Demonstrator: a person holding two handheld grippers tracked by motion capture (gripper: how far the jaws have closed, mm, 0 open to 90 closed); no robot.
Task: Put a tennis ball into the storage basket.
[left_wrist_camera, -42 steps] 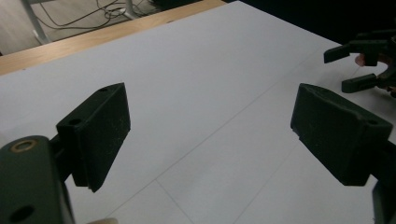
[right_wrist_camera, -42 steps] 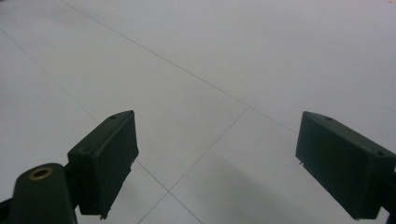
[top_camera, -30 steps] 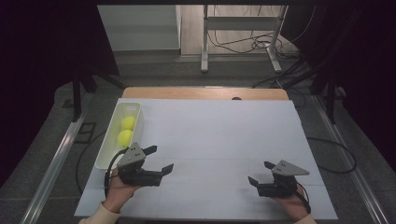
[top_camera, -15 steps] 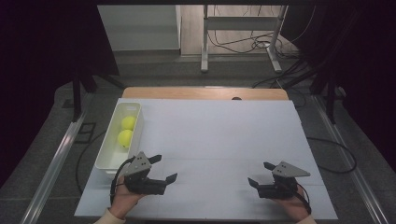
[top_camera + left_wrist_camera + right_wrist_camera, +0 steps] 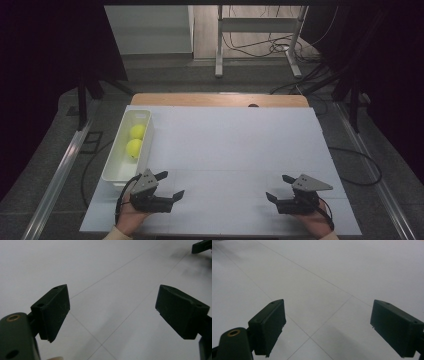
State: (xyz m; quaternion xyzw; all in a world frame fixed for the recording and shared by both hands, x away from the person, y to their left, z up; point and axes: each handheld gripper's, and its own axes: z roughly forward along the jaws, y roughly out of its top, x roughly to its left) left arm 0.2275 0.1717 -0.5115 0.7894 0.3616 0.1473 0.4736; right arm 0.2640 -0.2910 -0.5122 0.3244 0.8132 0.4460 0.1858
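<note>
- Left gripper (image 5: 170, 186), black with a grey three-cornered plate on top, lies low over the white table (image 5: 230, 150) at its near left edge; its long axis points toward the table's right side, jaws spread with nothing between.
- White bin (image 5: 116, 172) just beyond it holds two yellow balls (image 5: 134, 148).
- Right gripper (image 5: 280, 187) near the right edge points left, jaws spread, empty.

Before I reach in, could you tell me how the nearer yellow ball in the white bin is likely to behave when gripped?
The nearer yellow ball looks round and smooth, so it would probably roll if nudged. It may slip from flat jaws unless gripped across its middle. The white bin has walls around it that should stop it rolling far.
</note>
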